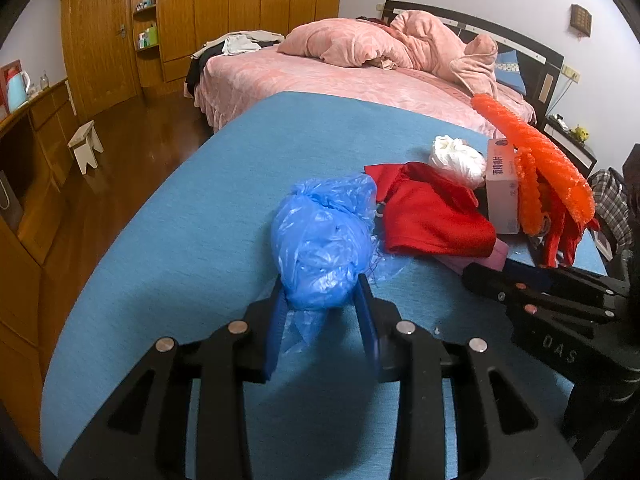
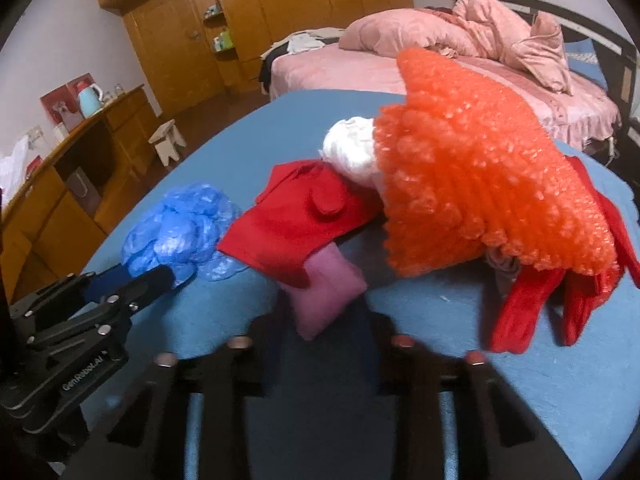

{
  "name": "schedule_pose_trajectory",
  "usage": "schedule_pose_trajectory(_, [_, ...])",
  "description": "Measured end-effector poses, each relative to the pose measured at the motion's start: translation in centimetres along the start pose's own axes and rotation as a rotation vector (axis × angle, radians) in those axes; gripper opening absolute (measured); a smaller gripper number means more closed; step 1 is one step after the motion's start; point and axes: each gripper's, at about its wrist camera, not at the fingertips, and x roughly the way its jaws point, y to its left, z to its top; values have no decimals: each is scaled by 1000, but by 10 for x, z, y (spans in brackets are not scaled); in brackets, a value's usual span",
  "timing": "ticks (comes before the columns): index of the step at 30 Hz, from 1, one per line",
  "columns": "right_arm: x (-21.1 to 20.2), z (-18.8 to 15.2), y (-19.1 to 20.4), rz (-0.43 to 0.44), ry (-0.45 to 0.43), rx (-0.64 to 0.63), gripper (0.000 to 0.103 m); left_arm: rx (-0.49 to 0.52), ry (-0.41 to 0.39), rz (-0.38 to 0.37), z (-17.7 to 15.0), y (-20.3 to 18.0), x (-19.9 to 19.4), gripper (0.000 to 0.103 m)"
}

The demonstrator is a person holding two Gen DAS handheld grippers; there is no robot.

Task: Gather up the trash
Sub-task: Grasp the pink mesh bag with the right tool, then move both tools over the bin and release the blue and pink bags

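Note:
A crumpled blue plastic bag (image 1: 322,240) lies on the blue table (image 1: 168,248). My left gripper (image 1: 320,292) has its two blue fingers on either side of the bag's near end, pressed against it. The bag also shows in the right wrist view (image 2: 176,232), with the left gripper (image 2: 132,284) at it. My right gripper (image 2: 326,312) is open, its fingers on either side of a pink cloth (image 2: 326,294) that lies partly under a red cloth (image 2: 296,224). In the left wrist view the right gripper (image 1: 500,276) reaches under the red cloth (image 1: 432,212).
A white plastic wad (image 1: 458,158), a pale carton (image 1: 502,188), orange bubble wrap (image 2: 480,184) and red fabric strips (image 2: 520,312) crowd the table's right side. A pink bed (image 1: 340,76) stands behind. Wooden cabinets (image 1: 32,152) and a small stool (image 1: 86,146) are at the left.

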Motion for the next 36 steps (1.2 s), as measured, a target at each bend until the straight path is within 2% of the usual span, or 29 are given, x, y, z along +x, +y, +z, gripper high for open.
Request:
schedule_pose_trajectory(6, [-19, -9, -4, 25, -24, 12, 12, 12, -8, -12, -3, -8, -6, 32])
schedule_pose_trajectory(21, [-81, -42, -32, -52, -74, 52, 12, 73, -53, -48, -23, -56, -47, 32])
schedule_pose_trajectory(28, [-104, -54, -49, -72, -87, 92, 12, 113, -71, -102, -29, -84, -67, 32])
schedule_pose_trajectory(36, [-143, -64, -78, -129, -156, 150, 12, 162, -99, -167, -33, -122, -84, 32])
